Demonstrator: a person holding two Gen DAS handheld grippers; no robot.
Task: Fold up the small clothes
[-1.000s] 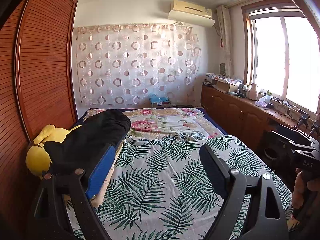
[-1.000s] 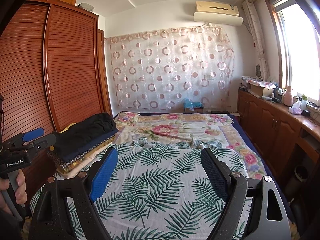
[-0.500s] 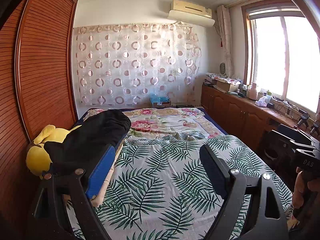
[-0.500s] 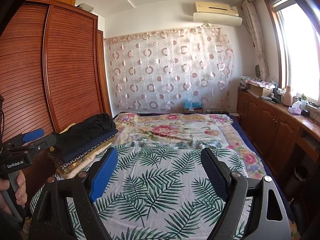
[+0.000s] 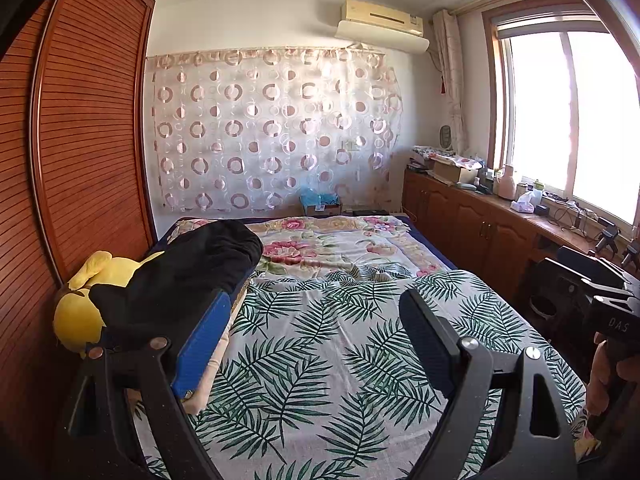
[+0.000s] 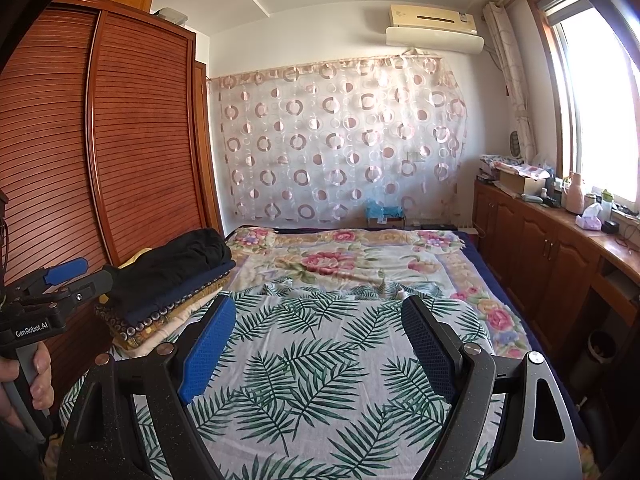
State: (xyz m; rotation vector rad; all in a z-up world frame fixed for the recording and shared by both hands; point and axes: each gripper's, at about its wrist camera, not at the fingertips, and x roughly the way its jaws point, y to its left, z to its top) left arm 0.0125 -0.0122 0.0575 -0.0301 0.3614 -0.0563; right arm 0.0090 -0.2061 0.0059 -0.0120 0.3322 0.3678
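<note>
Both tongs are wide open and hold nothing. Left tongs [image 5: 316,324] and right tongs [image 6: 316,328] hang over the bed [image 5: 340,344], side by side, with only the leaf sheet [image 6: 320,360] seen between their fingers.

From big to small: the bed fills the middle of both views. On it lies the leaf sheet, near the tongs, and past it a flower blanket [image 5: 340,244]. A tall brown wardrobe [image 6: 132,140] stands along the left. A curtain with rings [image 5: 272,132] hangs on the far wall, with an air cooler [image 5: 380,20] above it. A bright window [image 5: 568,112] is on the right, over a long wooden worktop [image 6: 560,236] with boxes and bottles on it.

The clothes are in a folded pile [image 6: 172,284] at the left edge of the bed, by the wardrobe. A black piece lies on top.

The right view shows the pile from the side, so the layers under the black one can be seen: dark blue, a patterned one, and pale ones at the bottom. It also shows the left tongs from outside, with a hand [image 6: 28,388] round the grip.

The left view shows mostly the black top of the pile [image 5: 180,276], touching its blue left finger. It shows a yellow soft toy [image 5: 80,312] behind the pile, which the right view nearly hides. At its right edge are the other tool and some fingers [image 5: 604,376] on it
</note>
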